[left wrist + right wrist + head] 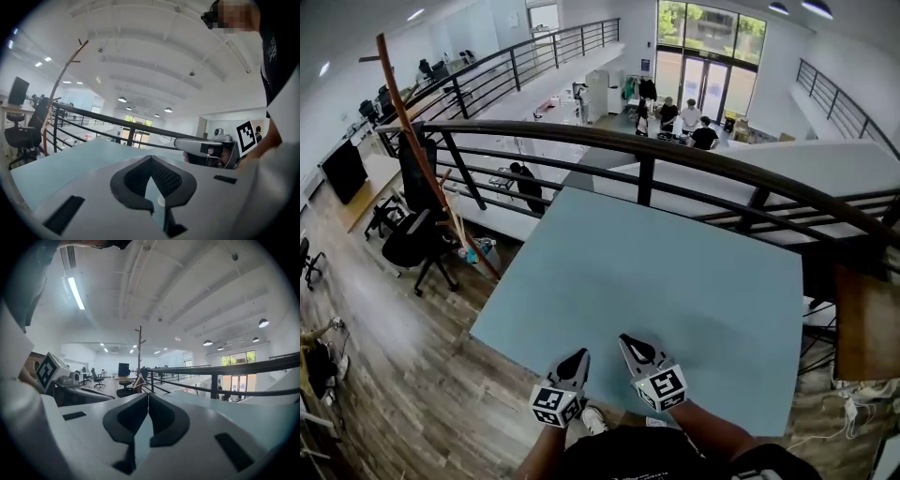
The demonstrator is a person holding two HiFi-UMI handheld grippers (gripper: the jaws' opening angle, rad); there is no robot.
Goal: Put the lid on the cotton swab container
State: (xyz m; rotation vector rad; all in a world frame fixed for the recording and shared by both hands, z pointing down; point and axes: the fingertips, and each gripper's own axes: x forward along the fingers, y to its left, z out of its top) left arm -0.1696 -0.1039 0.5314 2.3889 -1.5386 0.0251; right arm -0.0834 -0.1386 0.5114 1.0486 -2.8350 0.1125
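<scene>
No cotton swab container and no lid shows in any view. The pale blue table (675,281) is bare. My left gripper (579,357) and right gripper (628,343) hover side by side over the table's near edge, both pointing away from me. In the left gripper view the left gripper (150,158) has its tips touching, shut on nothing, and the right gripper (206,147) lies just to its right. In the right gripper view the right gripper (148,395) is shut and empty too, with the left gripper (65,380) beside it.
A black railing (647,155) runs behind the table's far edge, with a drop to a lower floor beyond it. A wooden coat stand (417,150) leans at the left. A brown wooden surface (865,323) sits to the table's right.
</scene>
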